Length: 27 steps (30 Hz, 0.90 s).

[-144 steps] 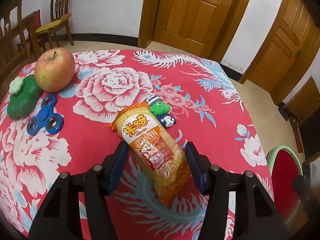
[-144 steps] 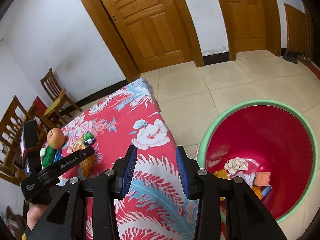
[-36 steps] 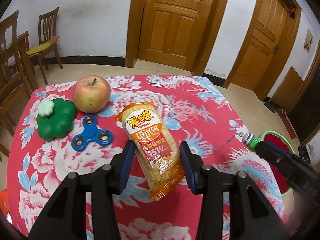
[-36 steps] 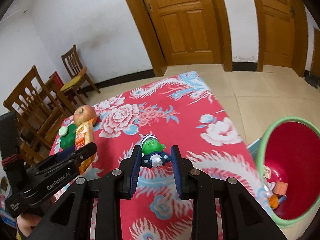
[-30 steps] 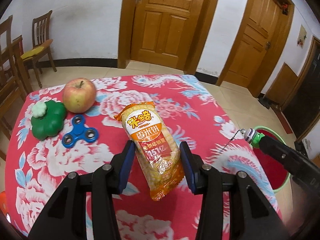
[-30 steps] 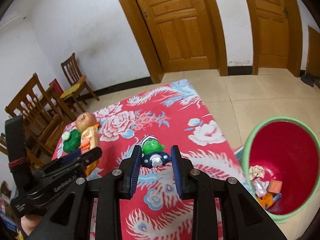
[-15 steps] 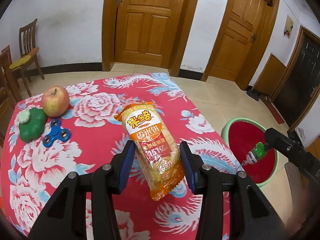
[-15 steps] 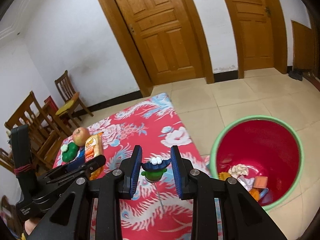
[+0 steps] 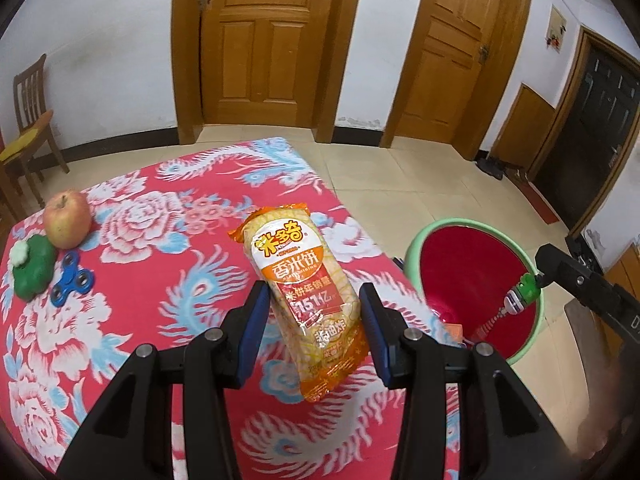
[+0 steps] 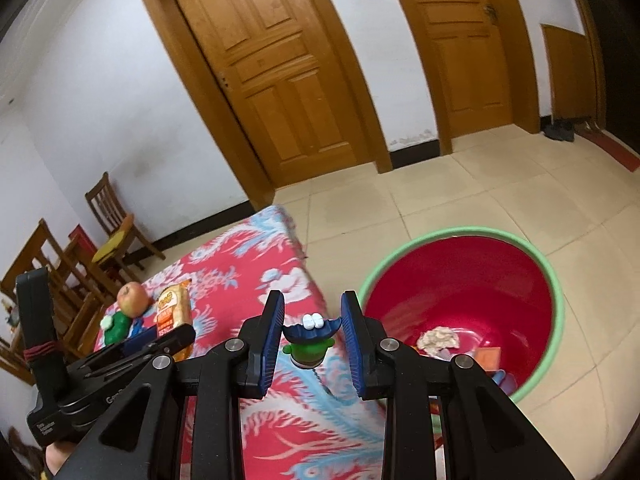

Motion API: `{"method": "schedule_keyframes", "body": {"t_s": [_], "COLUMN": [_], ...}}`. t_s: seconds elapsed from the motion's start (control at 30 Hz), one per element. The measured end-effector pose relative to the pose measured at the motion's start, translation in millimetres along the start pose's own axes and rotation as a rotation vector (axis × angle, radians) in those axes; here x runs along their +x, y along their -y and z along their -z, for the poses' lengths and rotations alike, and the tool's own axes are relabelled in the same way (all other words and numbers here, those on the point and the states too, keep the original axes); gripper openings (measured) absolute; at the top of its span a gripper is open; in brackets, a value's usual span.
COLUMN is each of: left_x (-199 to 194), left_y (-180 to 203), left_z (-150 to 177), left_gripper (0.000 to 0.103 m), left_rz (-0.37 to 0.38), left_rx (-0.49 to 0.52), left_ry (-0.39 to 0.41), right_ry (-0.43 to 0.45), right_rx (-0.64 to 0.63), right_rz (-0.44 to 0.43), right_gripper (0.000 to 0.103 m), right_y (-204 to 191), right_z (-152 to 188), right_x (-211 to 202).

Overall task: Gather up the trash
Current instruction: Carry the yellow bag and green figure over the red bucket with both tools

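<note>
My left gripper (image 9: 314,300) is shut on an orange rice-cracker packet (image 9: 298,276) and holds it up above the red flowered tablecloth (image 9: 152,240). The packet also shows in the right wrist view (image 10: 173,307). My right gripper (image 10: 312,326) is shut on a small green and blue toy figure (image 10: 310,340), upside down, its chain hanging below. In the left wrist view the toy figure (image 9: 524,288) hangs over the red bin with a green rim (image 9: 468,288). The bin (image 10: 464,292) stands on the floor right of the table and holds some trash.
An apple (image 9: 66,218), a green toy (image 9: 32,264) and a blue fidget spinner (image 9: 72,282) lie at the table's far left. Wooden chairs (image 10: 112,216) stand behind the table. Tiled floor (image 10: 460,192) and wooden doors (image 10: 276,80) lie beyond.
Both grippers have moved right toward the bin with their loads. The toy figure has turned upside down in my right gripper. The apple and spinner stay on the table.
</note>
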<state>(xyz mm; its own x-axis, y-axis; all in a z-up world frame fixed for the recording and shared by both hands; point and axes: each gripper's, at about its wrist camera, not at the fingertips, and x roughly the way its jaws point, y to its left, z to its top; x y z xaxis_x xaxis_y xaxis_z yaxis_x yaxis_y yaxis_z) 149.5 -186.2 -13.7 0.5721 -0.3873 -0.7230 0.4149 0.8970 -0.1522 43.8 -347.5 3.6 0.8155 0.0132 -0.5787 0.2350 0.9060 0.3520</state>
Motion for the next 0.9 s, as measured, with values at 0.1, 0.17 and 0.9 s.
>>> {"method": "schedule_keyframes", "body": {"t_s": [0.1,0.17,0.9], "left_x": [7.0,11.6,66.3], "left_y": [12.4,21.4,104.0], "left_z": [-1.6,-2.0,4.1], "left_gripper": [0.046,0.046,0.046], "left_rz": [0.015,0.024,0.186], "left_rx": [0.014,0.028,0.166], "left_ry": [-0.014,-0.022,-0.122], "right_ry": [0.003,0.004,-0.052], "right_rx": [0.021,0.032,0.174], "right_rz": [0.016,0.026,0.154], "right_gripper": [0.030,0.030,0.030], "right_y": [13.3,21.4,104.1], "right_z": [-0.8,-1.1,15.2], "right_x": [-1.1,-1.5,16.1]}}
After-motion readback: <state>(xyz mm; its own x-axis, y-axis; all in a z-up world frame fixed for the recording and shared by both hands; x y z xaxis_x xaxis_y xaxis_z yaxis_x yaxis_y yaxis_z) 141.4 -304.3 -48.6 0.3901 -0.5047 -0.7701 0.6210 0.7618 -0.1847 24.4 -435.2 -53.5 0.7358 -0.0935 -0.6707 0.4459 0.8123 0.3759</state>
